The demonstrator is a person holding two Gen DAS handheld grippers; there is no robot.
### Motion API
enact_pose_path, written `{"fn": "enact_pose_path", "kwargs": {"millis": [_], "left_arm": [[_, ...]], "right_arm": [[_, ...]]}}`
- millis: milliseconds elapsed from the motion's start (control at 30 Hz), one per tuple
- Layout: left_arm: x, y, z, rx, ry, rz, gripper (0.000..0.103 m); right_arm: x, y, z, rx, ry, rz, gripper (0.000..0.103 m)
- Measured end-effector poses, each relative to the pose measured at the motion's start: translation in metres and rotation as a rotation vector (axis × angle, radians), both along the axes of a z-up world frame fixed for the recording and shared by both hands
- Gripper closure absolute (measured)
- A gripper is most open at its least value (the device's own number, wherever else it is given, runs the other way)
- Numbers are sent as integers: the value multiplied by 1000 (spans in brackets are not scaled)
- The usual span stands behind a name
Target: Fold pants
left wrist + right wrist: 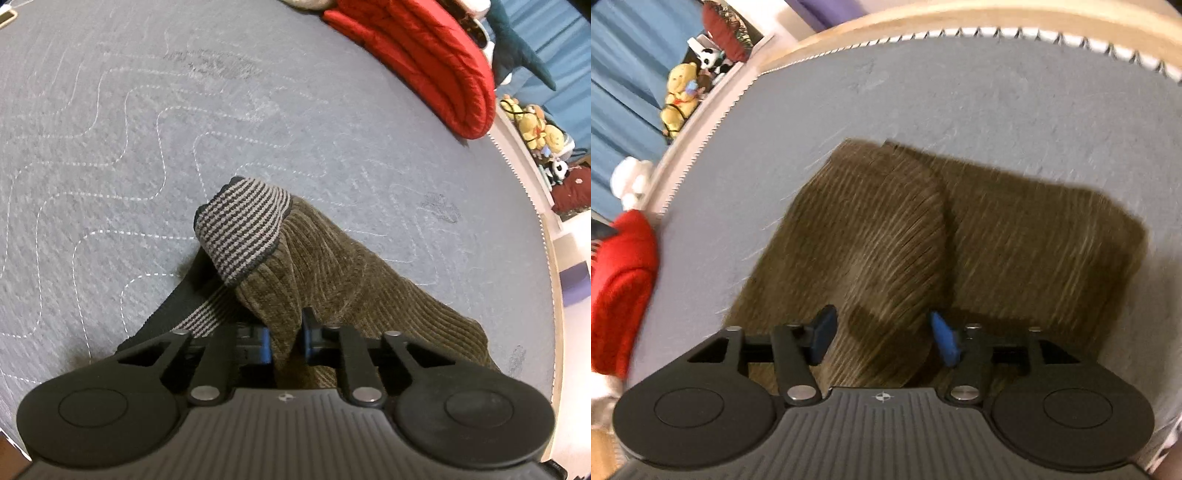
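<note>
While the olive-brown ribbed corduroy pants (332,266) lie on the grey quilted mattress (110,147), both grippers stand over them. Left wrist view: the left gripper (287,341) has its blue-padded jaws drawn close together, pinching a raised ridge of the corduroy cloth between them. Beyond the gripper, a cuff of grey-and-black striped knit (242,230) is folded back over the brown cloth, and a second strip of the same striped knit, with a black band beside it, runs from under the cuff toward the gripper's left finger. Past the pants, at the mattress's far edge, lies a red quilted padded garment (436,62); off the mattress edge to the right of the pants sit yellow plush toys (535,125).

Right wrist view (blurred): the right gripper (884,339) has its jaws partly spread, a rounded fold of the corduroy lying between them; whether the blue pads (942,338) press on the cloth cannot be told. The pants (1015,229) spread away from the gripper in two overlapping layers, ending near the mattress's (960,103) stitched edge and a pale wooden frame (960,22). Left of the pants, the red garment (620,288) lies at the mattress's side, with a yellow plush toy (681,92) against blue curtains (624,55) beyond it.
</note>
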State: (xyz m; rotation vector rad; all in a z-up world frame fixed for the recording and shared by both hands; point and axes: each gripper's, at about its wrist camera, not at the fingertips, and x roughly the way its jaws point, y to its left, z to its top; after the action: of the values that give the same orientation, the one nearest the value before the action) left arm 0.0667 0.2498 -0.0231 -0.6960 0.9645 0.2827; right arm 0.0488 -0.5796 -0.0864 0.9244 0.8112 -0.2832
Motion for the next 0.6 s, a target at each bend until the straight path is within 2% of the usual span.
{"fn": "enact_pose_path", "kwargs": {"millis": [33,133,200,300,333,400,467,533,600], "left_arm": [[-3,1,4,3,-22,-4,92],[-16,3,26,13,-114,-17,94],[-28,2,45,23,-189,-34,94],[-42,-2,65,85,-228,-77,94],[-47,-1,68,82,-226,-86,94],[-54,1,65,77,-190,-119,93],[-56,3,54,63,-114,-143,92],[-55,5,40,54,-36,-164,80],[-57,13,39,98,-1,-105,66]], "right_arm": [[-1,-3,1,-5,2,-12,89],[-12,-8,24,-26,-94,-27,91],[-24,-5,58,-116,-191,-39,92],[-47,2,105,-257,-280,-73,92],[-51,5,116,-328,-257,-67,93],[-49,10,122,-410,-135,-7,92],[-46,8,102,-384,16,37,92],[-42,2,76,-311,140,73,90],[-46,-12,57,-268,210,1,86]]}}
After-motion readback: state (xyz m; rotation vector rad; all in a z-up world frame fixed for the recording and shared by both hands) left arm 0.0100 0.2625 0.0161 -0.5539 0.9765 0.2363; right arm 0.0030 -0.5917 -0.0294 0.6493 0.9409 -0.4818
